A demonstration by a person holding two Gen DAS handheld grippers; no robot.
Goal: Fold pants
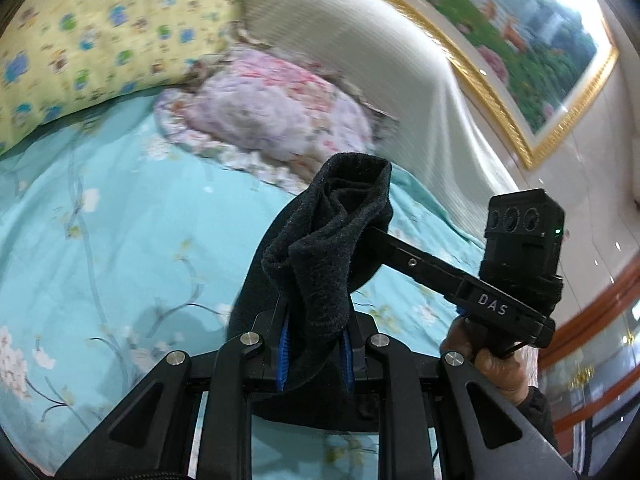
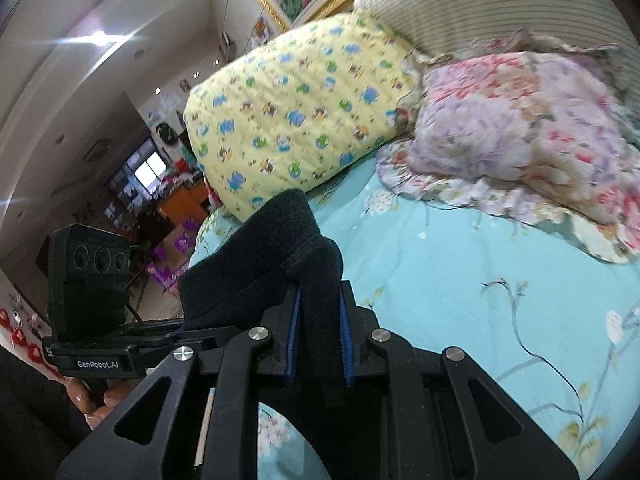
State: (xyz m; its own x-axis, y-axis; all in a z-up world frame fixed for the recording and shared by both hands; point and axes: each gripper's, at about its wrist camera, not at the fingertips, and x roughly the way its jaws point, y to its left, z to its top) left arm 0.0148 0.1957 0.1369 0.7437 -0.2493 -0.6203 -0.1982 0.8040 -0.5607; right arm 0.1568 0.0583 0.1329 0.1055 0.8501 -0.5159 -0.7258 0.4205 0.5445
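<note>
While raised above the bed point(image 1: 100, 220), both tools, left point(image 1: 316, 344) and right point(image 2: 320, 332), each clamped on black pants point(image 1: 320, 240).

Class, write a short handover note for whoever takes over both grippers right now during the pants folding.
Left gripper: shut on a bunched edge of the black pants.
Right gripper: shut on another part of the black pants, near a stitched hem.
The pants hang from both grippers above the turquoise floral bedspread; pillows lie at the far end.
Done: both edges gripped, garment lifted.
Left: no finished fold shows; lay it flat and fold.
</note>
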